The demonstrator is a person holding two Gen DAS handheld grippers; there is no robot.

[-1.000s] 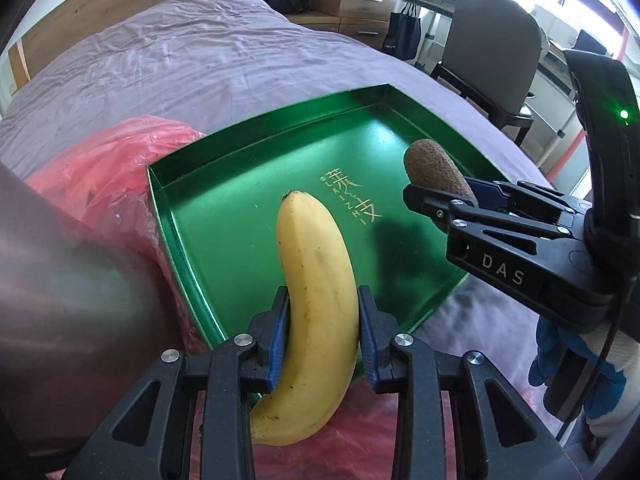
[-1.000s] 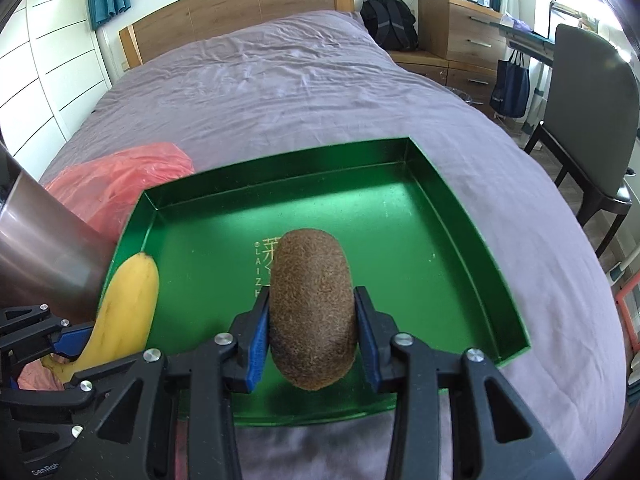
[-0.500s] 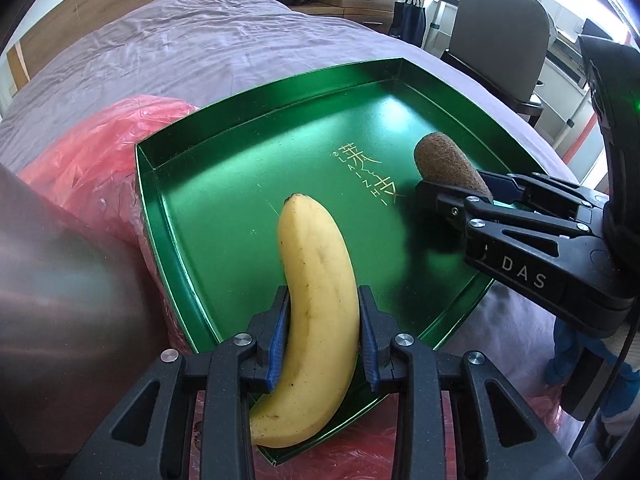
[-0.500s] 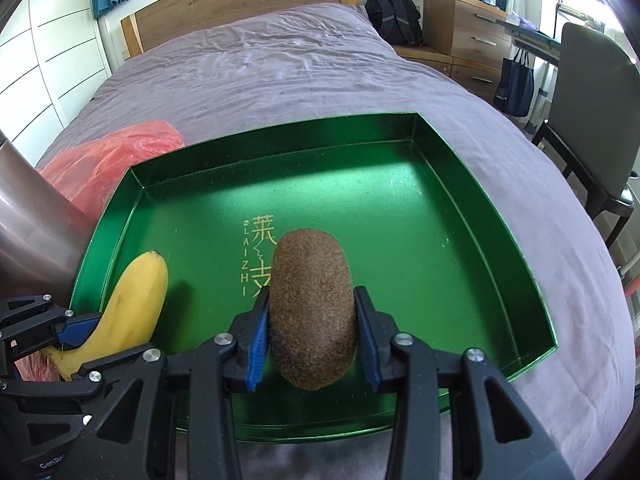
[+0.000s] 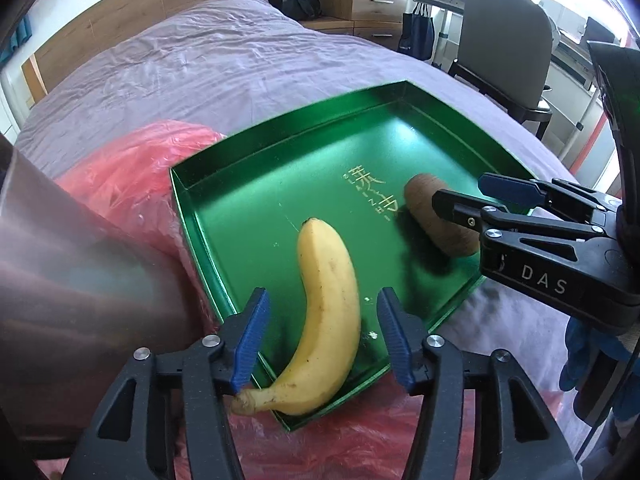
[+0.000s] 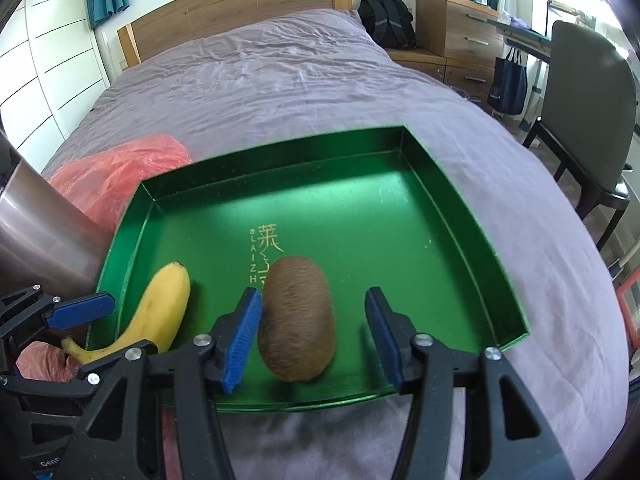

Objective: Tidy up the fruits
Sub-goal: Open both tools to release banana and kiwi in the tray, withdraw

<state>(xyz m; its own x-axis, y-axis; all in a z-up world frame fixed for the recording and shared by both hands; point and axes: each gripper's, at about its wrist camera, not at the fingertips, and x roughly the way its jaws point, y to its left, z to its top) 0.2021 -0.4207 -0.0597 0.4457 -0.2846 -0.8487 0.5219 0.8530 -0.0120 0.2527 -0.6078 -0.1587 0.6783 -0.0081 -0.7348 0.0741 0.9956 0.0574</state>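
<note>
Two fruits lie in a green tray point(image 6: 460, 204) set on a purple-covered bed point(image 6: 280, 80), each just released — or so the spread fingers suggest. The left gripper point(image 5: 322, 338) stands wide open around a banana point(image 5: 328, 312), its blue pads clear of the peel on both sides; the banana rests along the tray's near-left edge, its stem end poking over the near rim. The right gripper point(image 6: 312, 338) is likewise open, its pads apart from a kiwi point(image 6: 298, 324) that sits on the tray floor near the middle, just right of the gold lettering point(image 6: 266, 254). A crumpled red plastic bag point(image 6: 120, 168) lies against the tray's left side, partly beneath it.

The placing step looks finished for these two pieces. The next move calls for drawing both grippers straight back toward the near side without brushing either fruit — the kiwi, being rounded, could roll on the smooth metal. Whether more fruit waits in the bag cannot be told.
</note>
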